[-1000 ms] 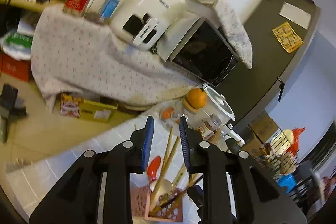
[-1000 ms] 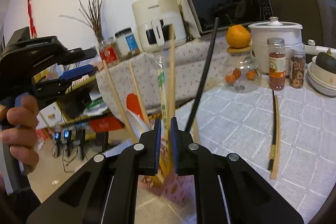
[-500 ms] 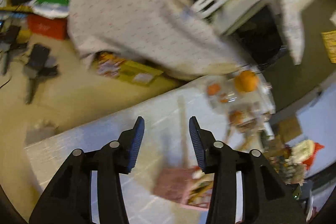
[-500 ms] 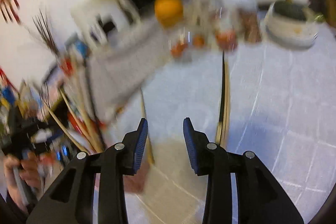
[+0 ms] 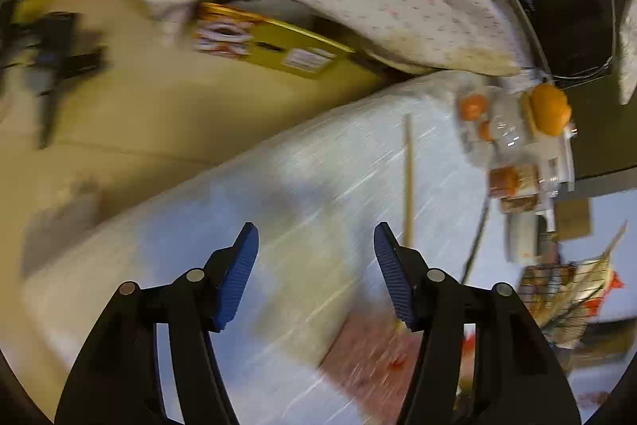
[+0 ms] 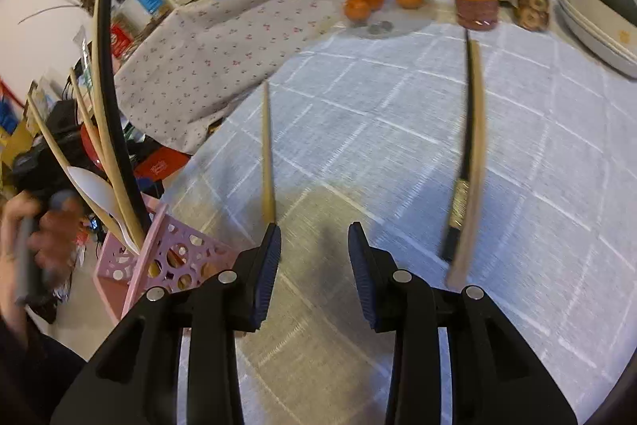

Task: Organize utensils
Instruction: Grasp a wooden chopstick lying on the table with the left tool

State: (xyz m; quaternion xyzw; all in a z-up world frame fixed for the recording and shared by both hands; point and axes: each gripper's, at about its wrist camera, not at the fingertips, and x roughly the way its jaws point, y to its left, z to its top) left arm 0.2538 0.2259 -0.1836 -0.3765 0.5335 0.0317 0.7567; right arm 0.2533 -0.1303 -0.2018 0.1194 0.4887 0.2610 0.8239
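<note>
On the counter [image 6: 398, 130] one pale chopstick [image 6: 267, 154] lies apart from a black-and-pale pair [image 6: 469, 146], pink holder [image 6: 167, 257] alongside; both grippers' fingers, right [image 6: 314, 241] and left [image 5: 316, 245], gape empty, having just been opening.

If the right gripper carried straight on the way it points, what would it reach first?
Probably the bare checked tablecloth. The open right gripper has the single wooden chopstick just left of its line, though depth is unclear.
</note>
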